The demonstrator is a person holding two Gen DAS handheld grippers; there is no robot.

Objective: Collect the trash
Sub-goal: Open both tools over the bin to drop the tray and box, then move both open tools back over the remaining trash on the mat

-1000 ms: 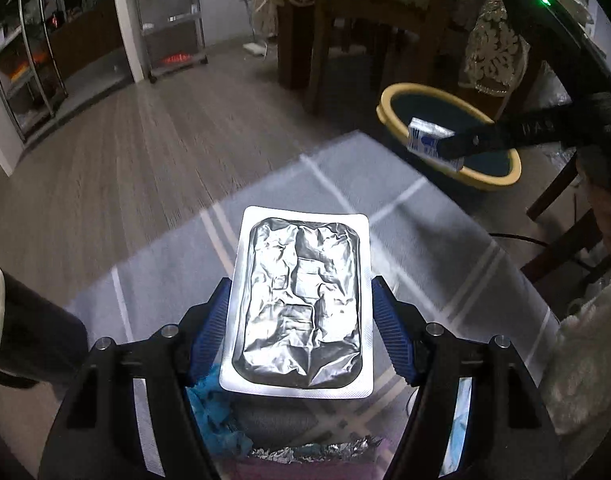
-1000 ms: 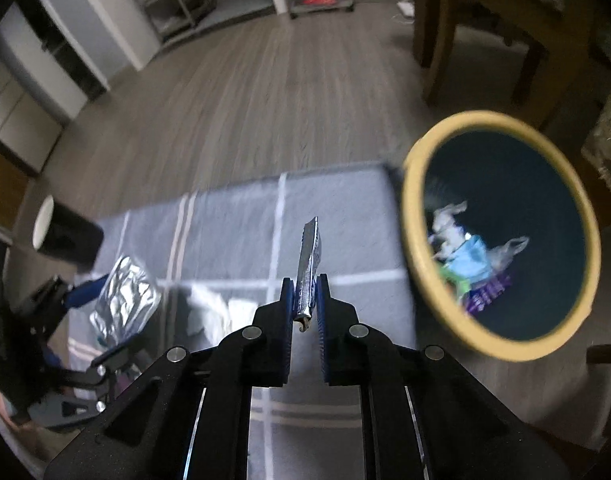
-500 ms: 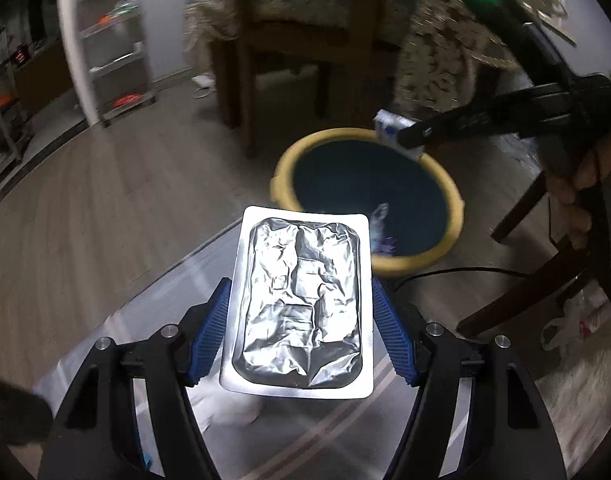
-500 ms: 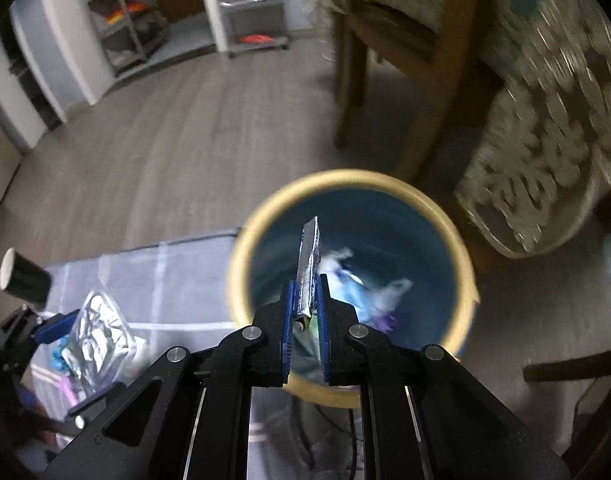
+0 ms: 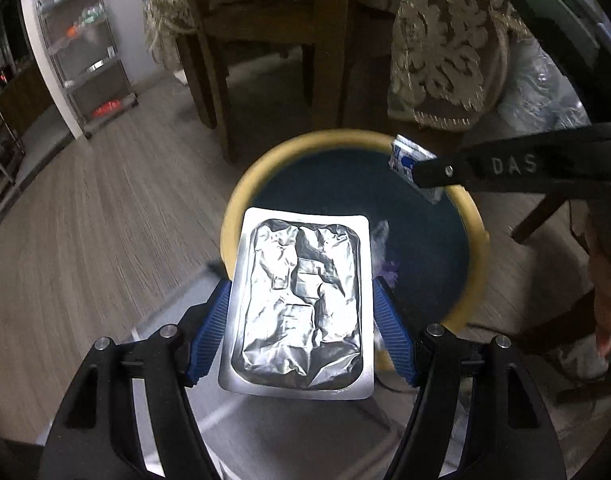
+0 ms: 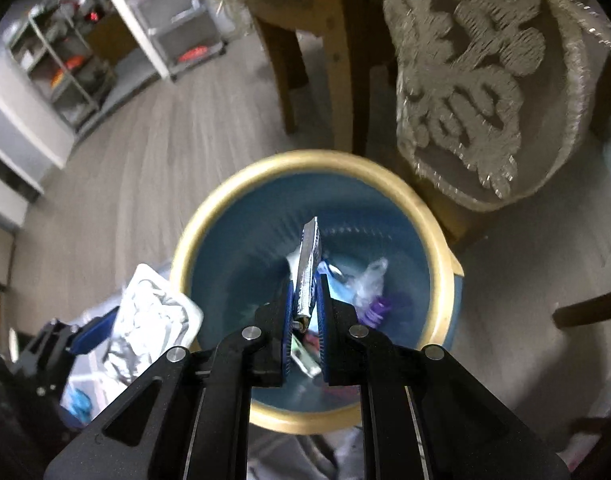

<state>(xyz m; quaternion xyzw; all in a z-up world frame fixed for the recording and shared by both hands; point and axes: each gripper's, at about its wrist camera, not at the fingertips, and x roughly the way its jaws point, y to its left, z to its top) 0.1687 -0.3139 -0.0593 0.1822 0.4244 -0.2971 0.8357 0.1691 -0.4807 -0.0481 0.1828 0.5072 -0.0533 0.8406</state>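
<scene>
Wood floor (image 5: pixel 105 208) w/ chair legs (image 5: pixel 209 80) behind. Yellow-rimmed bin (image 6: pixel 233 204) sat on it, trash inside. Left hand-held gripper (image 5: pixel 301 316) was spread wide, clamping a foil tray (image 5: pixel 301 300) by its side edges, held at the bin's near rim. Right hand-held gripper (image 6: pixel 305 312) was nearly closed, pinching a thin wrapper (image 6: pixel 307 276) edge-on, directly over the bin opening.
</scene>
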